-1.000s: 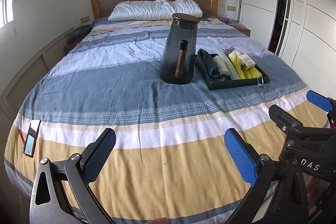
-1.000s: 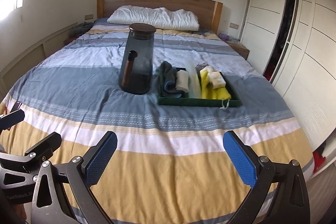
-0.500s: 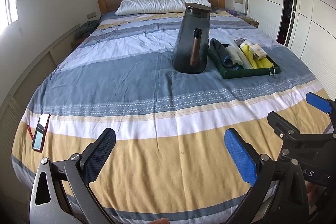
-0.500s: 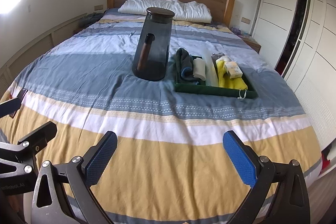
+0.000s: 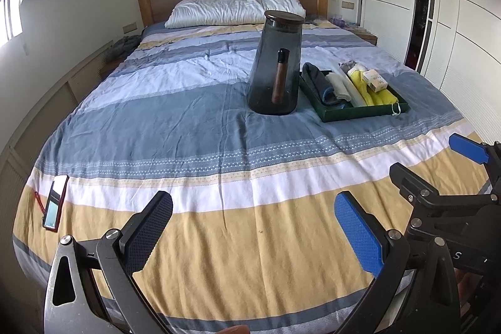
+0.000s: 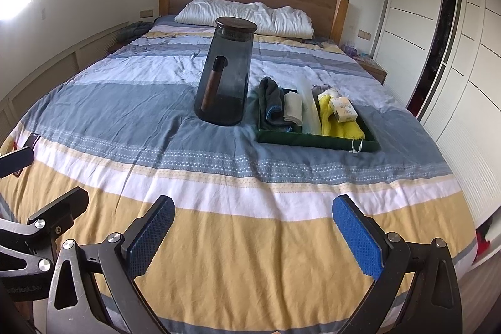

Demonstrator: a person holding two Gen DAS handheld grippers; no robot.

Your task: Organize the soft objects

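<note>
Here my left claw [image 5: 253, 227] and right claw [image 6: 253, 227] both hang spread and empty over the near yellow stripe of the bed [image 5: 188, 121]. Far ahead, cloths [image 6: 341, 121] lie in the green tray [image 6: 313, 140], just right of the jug [image 6: 227, 74].

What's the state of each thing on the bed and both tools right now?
Left tool: open, empty, above the bed's foot.
Right tool: open, empty.
Pitcher: upright, lid on.
Green tray: flat on the bed, right of the pitcher.
Gray cloth: folded, in the tray.
Yellow cloth: in the tray, small box on top.
Phone: lying flat, screen up.
</note>
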